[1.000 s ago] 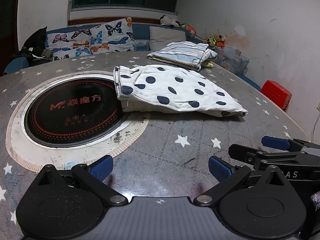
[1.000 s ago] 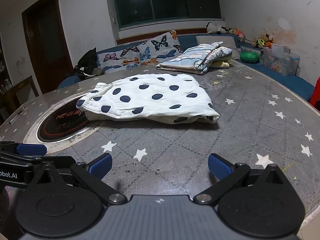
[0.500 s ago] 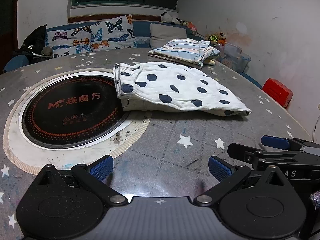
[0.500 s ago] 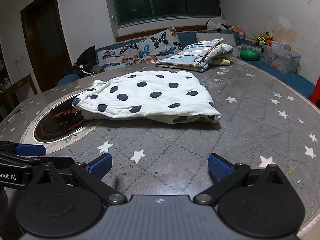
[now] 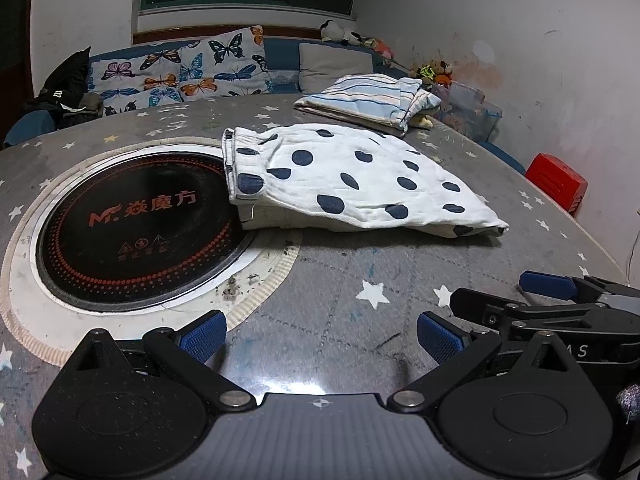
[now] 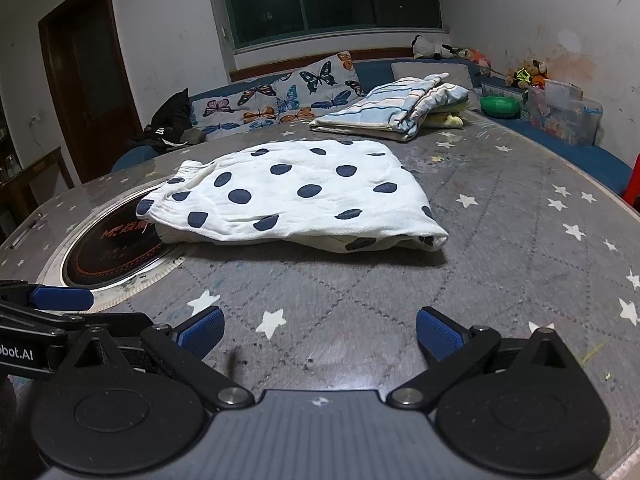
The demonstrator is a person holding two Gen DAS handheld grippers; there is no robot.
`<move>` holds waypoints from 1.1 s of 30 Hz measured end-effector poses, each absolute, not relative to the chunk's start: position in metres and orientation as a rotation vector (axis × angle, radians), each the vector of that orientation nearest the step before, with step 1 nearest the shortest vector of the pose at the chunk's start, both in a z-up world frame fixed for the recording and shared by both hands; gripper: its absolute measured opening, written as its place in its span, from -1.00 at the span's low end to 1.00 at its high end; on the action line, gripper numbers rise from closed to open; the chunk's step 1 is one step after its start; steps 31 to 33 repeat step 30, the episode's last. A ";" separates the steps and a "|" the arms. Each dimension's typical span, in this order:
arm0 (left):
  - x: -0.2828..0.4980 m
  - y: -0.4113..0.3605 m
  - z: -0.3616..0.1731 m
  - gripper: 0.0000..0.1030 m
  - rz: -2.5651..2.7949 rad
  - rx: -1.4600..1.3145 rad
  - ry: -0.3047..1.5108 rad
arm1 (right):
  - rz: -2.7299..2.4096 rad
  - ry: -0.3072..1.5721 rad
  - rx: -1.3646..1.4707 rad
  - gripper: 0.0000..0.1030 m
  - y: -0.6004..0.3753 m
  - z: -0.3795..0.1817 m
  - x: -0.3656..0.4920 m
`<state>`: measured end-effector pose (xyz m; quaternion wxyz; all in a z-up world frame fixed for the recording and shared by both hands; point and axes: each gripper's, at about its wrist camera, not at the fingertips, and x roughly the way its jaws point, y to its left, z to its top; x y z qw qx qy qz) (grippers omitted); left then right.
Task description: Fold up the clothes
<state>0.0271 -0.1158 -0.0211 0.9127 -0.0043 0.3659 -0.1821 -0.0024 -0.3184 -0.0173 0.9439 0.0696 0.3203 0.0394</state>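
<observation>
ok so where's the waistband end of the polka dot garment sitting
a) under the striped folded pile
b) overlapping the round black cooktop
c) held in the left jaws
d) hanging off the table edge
b: the gathered end of the polka dot garment lies over the rim of the round black cooktop, apart from the striped pile, and both grippers are open and hold nothing.

Low wrist views (sharing table (image 5: 328, 280)).

dotted garment (image 5: 352, 176) on table (image 5: 360, 272), striped pile (image 5: 368, 98) behind
</observation>
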 end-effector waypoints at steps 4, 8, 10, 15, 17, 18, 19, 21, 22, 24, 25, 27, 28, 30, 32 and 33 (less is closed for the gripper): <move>0.030 -0.118 -0.021 1.00 -0.379 -0.006 0.756 | 0.077 0.655 0.141 1.00 -0.320 -0.018 0.001; 0.033 -0.120 -0.021 1.00 -0.380 -0.004 0.759 | 0.070 0.655 0.150 1.00 -0.323 -0.018 0.004; 0.035 -0.122 -0.021 1.00 -0.381 -0.002 0.761 | 0.071 0.655 0.151 1.00 -0.323 -0.019 0.005; 0.038 -0.125 -0.021 1.00 -0.386 0.001 0.763 | 0.071 0.655 0.149 1.00 -0.324 -0.019 0.008; 0.039 -0.125 -0.021 1.00 -0.386 0.001 0.764 | 0.070 0.656 0.149 1.00 -0.324 -0.019 0.009; 0.039 -0.126 -0.021 1.00 -0.386 0.001 0.764 | 0.069 0.656 0.149 1.00 -0.325 -0.019 0.010; 0.040 -0.126 -0.021 1.00 -0.386 0.001 0.763 | 0.069 0.656 0.149 1.00 -0.325 -0.019 0.010; 0.041 -0.126 -0.021 1.00 -0.386 0.002 0.760 | 0.067 0.657 0.149 1.00 -0.325 -0.019 0.011; 0.041 -0.126 -0.020 1.00 -0.386 0.002 0.759 | 0.066 0.658 0.148 1.00 -0.325 -0.019 0.012; 0.042 -0.126 -0.020 1.00 -0.385 0.003 0.759 | 0.065 0.658 0.148 1.00 -0.325 -0.019 0.013; 0.043 -0.126 -0.020 1.00 -0.383 0.003 0.759 | 0.065 0.658 0.149 1.00 -0.325 -0.019 0.013; 0.044 -0.126 -0.020 1.00 -0.381 0.003 0.761 | 0.063 0.659 0.149 1.00 -0.325 -0.019 0.014; 0.044 -0.126 -0.020 1.00 -0.380 0.003 0.761 | 0.062 0.659 0.148 1.00 -0.325 -0.019 0.014; 0.045 -0.125 -0.020 1.00 -0.377 0.003 0.762 | 0.064 0.660 0.146 1.00 -0.325 -0.019 0.015; 0.045 -0.125 -0.020 1.00 -0.377 0.003 0.762 | 0.064 0.660 0.146 1.00 -0.325 -0.019 0.015; 0.045 -0.125 -0.020 1.00 -0.377 0.003 0.762 | 0.064 0.660 0.146 1.00 -0.325 -0.019 0.015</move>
